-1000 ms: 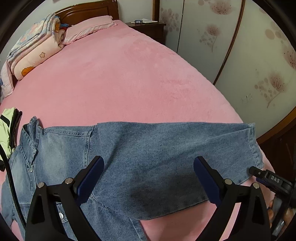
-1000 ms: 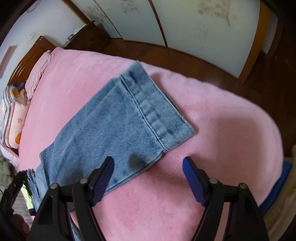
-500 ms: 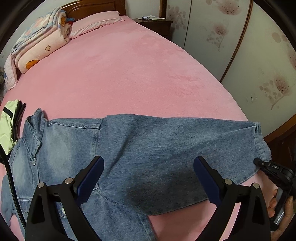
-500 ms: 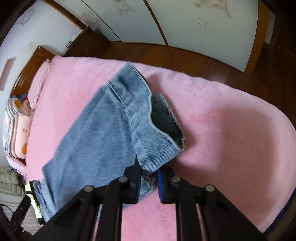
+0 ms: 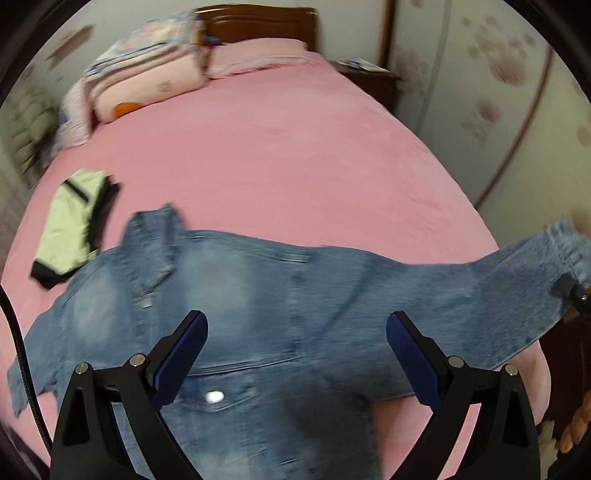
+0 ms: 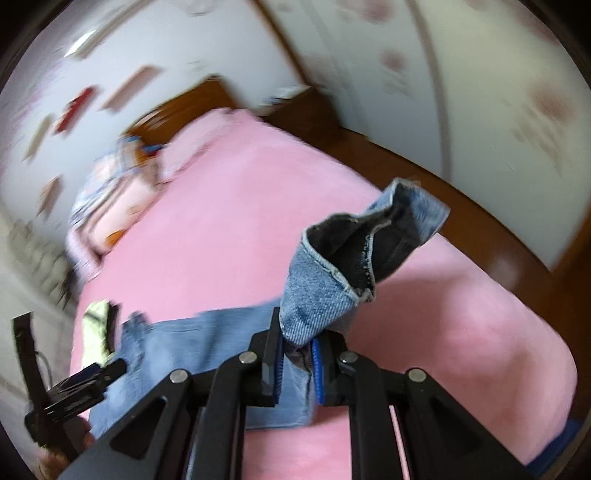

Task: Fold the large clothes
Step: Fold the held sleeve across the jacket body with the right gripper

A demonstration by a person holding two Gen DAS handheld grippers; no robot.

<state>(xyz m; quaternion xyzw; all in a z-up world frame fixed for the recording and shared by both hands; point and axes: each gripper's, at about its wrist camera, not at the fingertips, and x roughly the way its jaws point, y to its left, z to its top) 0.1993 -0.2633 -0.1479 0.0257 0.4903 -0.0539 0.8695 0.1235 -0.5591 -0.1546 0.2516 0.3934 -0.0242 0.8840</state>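
The pink bed (image 5: 295, 155) fills the left wrist view; a stack of folded bedding (image 5: 140, 70) lies at eleven o'clock by the wooden headboard (image 5: 258, 18), and a nightstand (image 5: 373, 77) stands at one o'clock. The denim jacket (image 5: 258, 314), the garment to be folded, lies spread flat across the near part of the bed from nine to three o'clock, collar toward ten o'clock and front side up with a metal button showing. Its sleeve (image 5: 480, 291) stretches toward three o'clock and is raised off the bed there. A folded light-green garment (image 5: 70, 229) rests apart at nine o'clock, just beside the collar. The right gripper (image 6: 297, 360) is clamped on the sleeve cuff (image 6: 332, 280): its jaws have just been closing and now pinch the denim, the cuff mouth gaping above them. The left gripper (image 5: 295, 358) hovers over the jacket body, jaws wide apart and holding nothing. Judged progress: early, since no fold is laid yet; the sleeve fold appears to be the step in hand, with body folds still to come. No container is visible in either view.
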